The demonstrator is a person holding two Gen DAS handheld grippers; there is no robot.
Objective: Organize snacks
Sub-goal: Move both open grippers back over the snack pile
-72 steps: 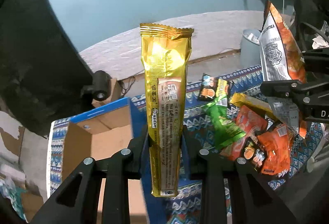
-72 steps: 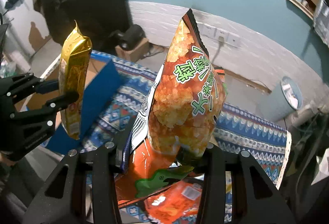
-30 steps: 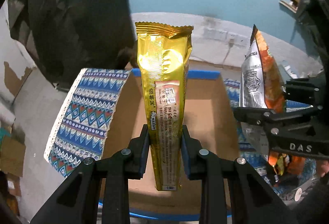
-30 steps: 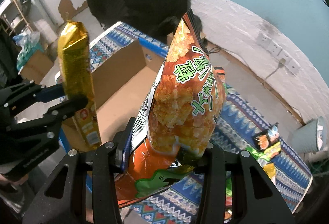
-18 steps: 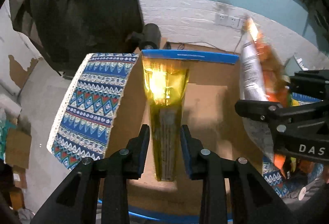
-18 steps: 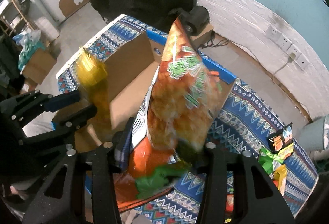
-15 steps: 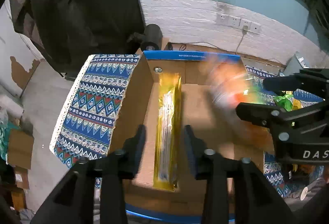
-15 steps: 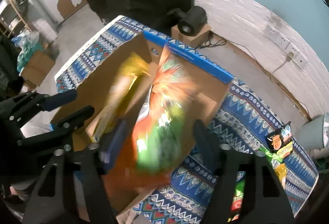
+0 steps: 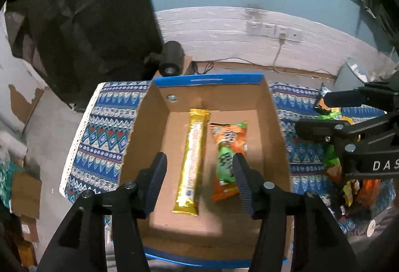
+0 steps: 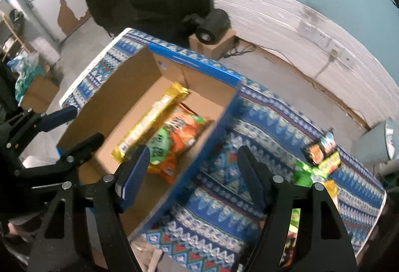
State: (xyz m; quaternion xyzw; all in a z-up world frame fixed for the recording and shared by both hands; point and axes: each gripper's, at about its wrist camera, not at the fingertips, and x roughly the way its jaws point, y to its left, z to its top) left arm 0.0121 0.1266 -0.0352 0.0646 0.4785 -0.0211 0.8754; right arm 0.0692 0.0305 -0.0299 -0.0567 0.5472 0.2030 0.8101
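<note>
A long gold snack packet lies flat on the floor of an open cardboard box with a blue rim. An orange and green chip bag lies beside it on the right. My left gripper is open and empty above the box. My right gripper is open and empty above the box's right wall. In the right wrist view the gold packet and the chip bag lie side by side in the box.
The box stands on a blue patterned cloth. A pile of loose snack packets lies on the cloth to the right, also in the left wrist view. A black camera sits behind the box by the wall.
Both grippers carried their packets over the box and opened. The gold packet and the chip bag dropped and now lie flat in the box.
</note>
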